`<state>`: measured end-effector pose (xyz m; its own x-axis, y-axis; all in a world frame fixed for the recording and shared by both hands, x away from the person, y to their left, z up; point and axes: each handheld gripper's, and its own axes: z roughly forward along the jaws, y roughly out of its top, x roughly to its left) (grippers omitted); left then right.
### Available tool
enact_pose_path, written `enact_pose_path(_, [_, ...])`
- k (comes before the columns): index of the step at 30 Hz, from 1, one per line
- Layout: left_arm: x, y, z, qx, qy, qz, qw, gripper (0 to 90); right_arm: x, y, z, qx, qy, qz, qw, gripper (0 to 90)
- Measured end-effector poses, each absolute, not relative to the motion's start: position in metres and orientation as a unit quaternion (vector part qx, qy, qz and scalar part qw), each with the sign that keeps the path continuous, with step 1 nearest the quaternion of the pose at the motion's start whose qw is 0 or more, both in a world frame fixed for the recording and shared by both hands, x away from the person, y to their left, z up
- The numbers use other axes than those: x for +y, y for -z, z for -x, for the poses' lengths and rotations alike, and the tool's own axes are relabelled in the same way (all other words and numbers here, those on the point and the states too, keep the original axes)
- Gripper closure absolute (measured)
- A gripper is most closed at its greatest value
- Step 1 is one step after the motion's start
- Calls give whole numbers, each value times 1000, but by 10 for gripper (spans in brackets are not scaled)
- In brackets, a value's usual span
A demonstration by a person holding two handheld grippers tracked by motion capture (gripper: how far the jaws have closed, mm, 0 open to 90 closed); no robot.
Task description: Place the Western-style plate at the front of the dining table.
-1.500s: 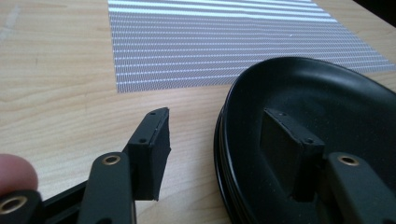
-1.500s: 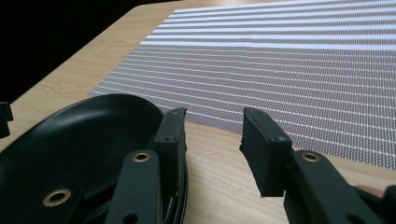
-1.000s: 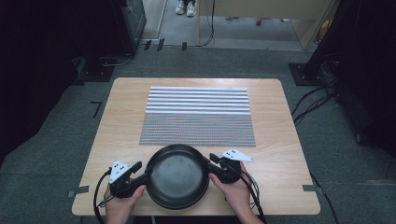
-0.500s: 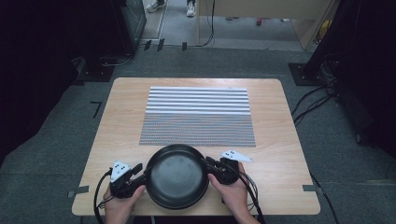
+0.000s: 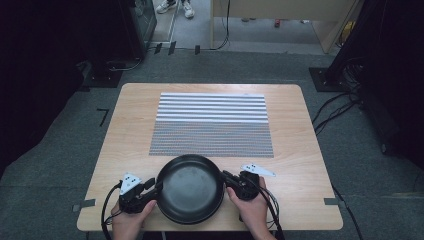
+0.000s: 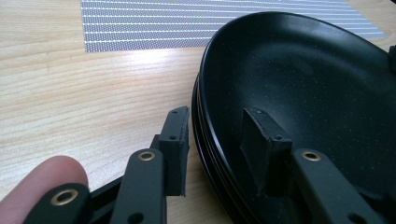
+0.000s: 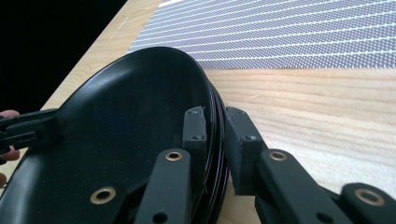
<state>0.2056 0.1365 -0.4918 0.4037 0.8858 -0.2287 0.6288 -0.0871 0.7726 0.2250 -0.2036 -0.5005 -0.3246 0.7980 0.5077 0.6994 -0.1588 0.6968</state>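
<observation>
Black round plates (image 5: 190,187), glossy, speckled, stacked, sitting on pale woodgrain table (image 5: 300,150); left gripper (image 6: 217,140) closing astride rim, gap remaining; right gripper (image 7: 215,135) closing, pinching rim.

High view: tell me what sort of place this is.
Probably a recording studio or lab, not a kitchen: a lone wooden table on grey carpet, black curtains around it, cables trailing over the floor, and a striped mat with stacked black plates.
</observation>
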Motion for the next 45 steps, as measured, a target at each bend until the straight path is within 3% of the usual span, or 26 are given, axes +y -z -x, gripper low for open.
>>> enact_pose_path(5, [134, 493, -204, 519, -141, -727, 427, 651, -205, 497, -217, 635, -496, -591, 32, 816])
enact_pose_path(32, [143, 493, -206, 559, -99, -688, 452, 720, -190, 501, -214, 618, -499, -603, 76, 851])
enact_pose_path(45, [152, 490, -205, 566, -95, -673, 466, 746, -184, 507, -220, 615, -507, -602, 46, 838])
